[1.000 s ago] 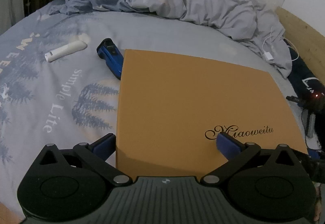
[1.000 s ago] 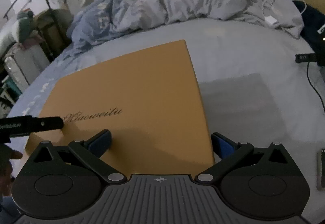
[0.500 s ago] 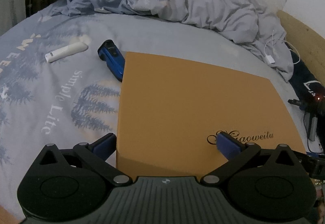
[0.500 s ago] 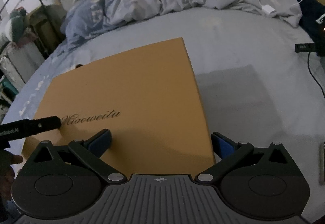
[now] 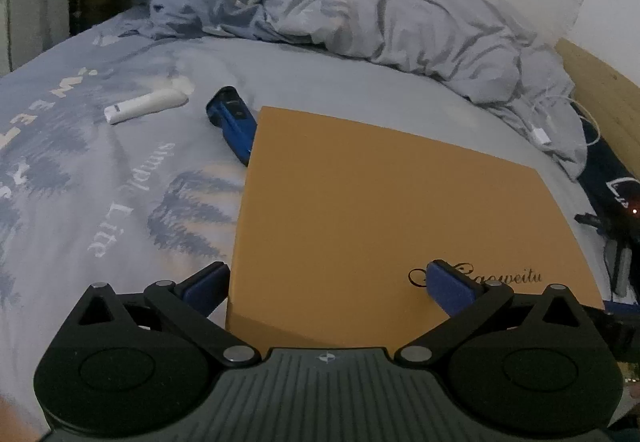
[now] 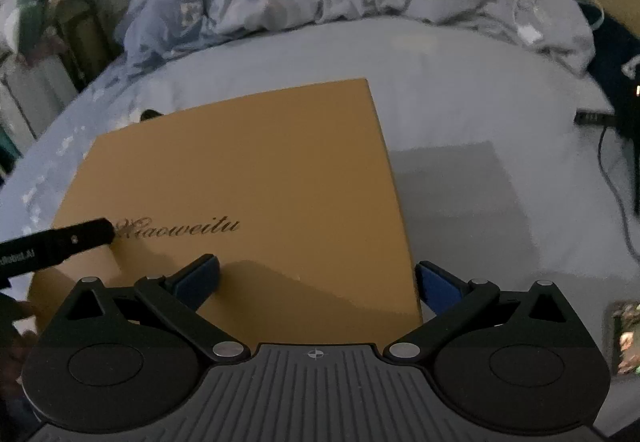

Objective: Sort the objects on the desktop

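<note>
Your left gripper (image 5: 327,288) and right gripper (image 6: 318,282) straddle the orange box (image 5: 384,209), jaws apart; blue device (image 5: 234,127) points 11 o'clock.

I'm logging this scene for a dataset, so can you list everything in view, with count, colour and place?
Box: one, tan, gold script on the lid, middle of the bed.
Blue device: one, blue and black, at the box's far left corner, partly hidden.
White tube: one, white, on the sheet left of the blue device.
Duvet: one, grey-blue, bunched at the far end.
Bed sheet: one, grey-blue, printed trees and words.
Charger and cable: one, white, at the duvet's right edge.
Phone: one, screen lit, right edge.
Left gripper: black, blue pads, open, straddling the box's near left corner.
Right gripper: same, open, at the near right corner.
</note>
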{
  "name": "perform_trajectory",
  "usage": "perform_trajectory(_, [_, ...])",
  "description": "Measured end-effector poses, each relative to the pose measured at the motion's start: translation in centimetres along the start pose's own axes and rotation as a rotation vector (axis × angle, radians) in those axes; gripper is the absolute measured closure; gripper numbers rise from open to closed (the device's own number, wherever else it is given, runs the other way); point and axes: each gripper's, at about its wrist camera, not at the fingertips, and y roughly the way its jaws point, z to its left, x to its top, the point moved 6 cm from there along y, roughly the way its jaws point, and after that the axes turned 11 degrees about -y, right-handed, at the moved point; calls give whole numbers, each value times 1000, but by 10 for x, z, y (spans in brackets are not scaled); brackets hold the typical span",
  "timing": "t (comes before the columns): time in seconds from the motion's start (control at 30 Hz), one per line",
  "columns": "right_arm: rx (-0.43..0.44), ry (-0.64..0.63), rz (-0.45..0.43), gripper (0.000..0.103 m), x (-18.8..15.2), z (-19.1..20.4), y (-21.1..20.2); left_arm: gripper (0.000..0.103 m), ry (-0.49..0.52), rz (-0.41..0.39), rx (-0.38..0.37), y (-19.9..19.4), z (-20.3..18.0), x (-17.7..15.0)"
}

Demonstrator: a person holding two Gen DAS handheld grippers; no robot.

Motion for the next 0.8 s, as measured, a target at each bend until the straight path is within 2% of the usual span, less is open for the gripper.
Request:
perform_trajectory(0.13, [-56, -74, -28, 0, 3, 12, -5, 0, 53, -12, 26, -8, -5, -3])
perform_trajectory(0.33, [-68, -41, -17, 0, 1, 13, -14, 0, 121, -22, 62, -29, -6, -10])
perform_trajectory(0.53, [-19, -66, -45, 0, -5, 20, -41, 0, 153, -78, 27, -59, -8, -14])
perform_trajectory(0.7, [16, -70, -83, 0, -10, 18, -69, 0, 191, -140, 26, -83, -20, -12])
perform_trajectory(0.8, [31, -81, -102, 0, -16, 19, -83, 0, 208, -202, 57, -95, -24, -15])
